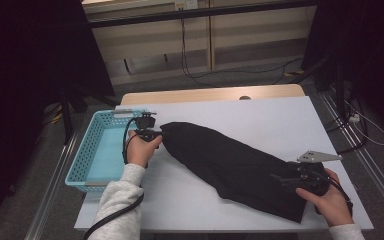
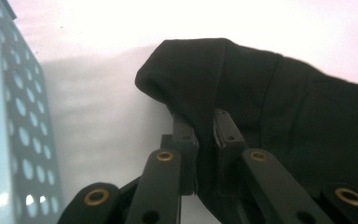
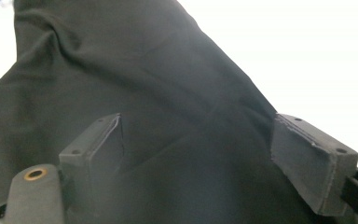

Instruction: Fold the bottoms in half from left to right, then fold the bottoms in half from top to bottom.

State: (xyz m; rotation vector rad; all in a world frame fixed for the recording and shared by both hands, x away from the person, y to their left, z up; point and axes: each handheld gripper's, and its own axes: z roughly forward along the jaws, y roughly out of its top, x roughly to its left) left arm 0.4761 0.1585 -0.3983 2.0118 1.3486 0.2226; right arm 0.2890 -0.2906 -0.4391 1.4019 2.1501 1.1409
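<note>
1. The thing being handled looked like a black garment (image 1: 230, 165), some folded dark fabric. I couldn't tell what kind. It lay stretched diagonally across the white table (image 1: 280, 120), from near the turquoise basket (image 1: 87, 150) at the left down toward the near right edge.

2. The left gripper (image 2: 205, 140) was clamped on the upper left end of the cloth. In the left gripper view, its jaws were nearly together with a fold of black fabric pinched between them, just beside the basket wall (image 2: 9, 116) but not in it.

3. The right gripper (image 3: 198, 154) was spread wide, jaws well apart, holding nothing. Its pads (image 3: 314, 163) hovered over or maybe rested on the lower end of the cloth; I couldn't say if they touched. From the high view it sat at the garment's near right end (image 1: 300, 177).

4. My guess on handling: light, soft and floppy, with no stiffness. It would sag and bunch wherever it wasn't held, and probably wouldn't slip much against those pads.

5. The best hold is probably a pinch on an edge or fold near the ends, as the left one had, rather than mid-panel, where you'd grab only one layer.
</note>
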